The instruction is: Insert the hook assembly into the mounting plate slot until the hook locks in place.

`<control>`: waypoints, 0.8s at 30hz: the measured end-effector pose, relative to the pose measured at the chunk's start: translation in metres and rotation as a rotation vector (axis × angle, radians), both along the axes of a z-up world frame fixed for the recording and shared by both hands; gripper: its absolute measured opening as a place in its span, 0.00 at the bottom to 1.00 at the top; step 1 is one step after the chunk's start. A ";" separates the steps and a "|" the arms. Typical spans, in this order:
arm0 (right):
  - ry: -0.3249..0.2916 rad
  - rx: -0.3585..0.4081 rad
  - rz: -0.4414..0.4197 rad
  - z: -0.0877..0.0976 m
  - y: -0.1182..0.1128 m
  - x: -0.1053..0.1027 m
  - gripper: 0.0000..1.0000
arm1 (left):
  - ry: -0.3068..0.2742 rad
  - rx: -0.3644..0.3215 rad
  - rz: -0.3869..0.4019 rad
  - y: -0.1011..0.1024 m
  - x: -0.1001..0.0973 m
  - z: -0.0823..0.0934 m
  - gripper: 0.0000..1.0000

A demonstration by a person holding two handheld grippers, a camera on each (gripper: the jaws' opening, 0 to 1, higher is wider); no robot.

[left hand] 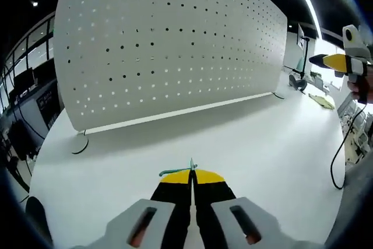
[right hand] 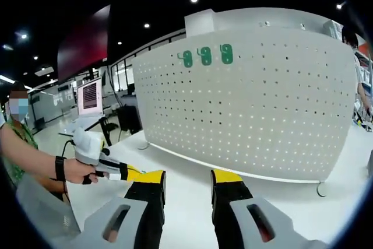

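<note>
The left gripper [left hand: 192,173] is clamped on a small green hook [left hand: 178,171] poking out at its tips, facing the pegboard [left hand: 175,51] ahead. The hook looks light, stiff and slippery; grip its shank. The right gripper [right hand: 187,180] stands apart, empty.

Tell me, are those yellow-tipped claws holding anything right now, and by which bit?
The left gripper is shut on a small green hook, pinched at one end so the rest sticks out sideways from the tips. The right gripper is open and holds nothing.
</note>
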State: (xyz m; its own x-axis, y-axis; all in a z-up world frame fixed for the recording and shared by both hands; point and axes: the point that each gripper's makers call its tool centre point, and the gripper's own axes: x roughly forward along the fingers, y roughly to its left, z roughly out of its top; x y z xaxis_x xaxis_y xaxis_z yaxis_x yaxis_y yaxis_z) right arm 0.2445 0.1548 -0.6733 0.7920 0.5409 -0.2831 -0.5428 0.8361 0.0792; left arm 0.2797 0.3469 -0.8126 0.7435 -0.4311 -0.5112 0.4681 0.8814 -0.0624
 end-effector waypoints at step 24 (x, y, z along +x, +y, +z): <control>-0.007 0.039 0.002 0.004 0.002 -0.005 0.30 | -0.105 -0.109 -0.161 -0.038 -0.032 0.055 0.01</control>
State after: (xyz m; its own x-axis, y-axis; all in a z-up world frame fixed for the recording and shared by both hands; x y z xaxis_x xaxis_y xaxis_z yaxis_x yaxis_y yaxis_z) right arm 0.2393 0.1571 -0.6696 0.7924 0.5534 -0.2565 -0.5454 0.8312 0.1083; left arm 0.2476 0.3089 -0.7571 0.7073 -0.5972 -0.3783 0.6115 0.7853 -0.0967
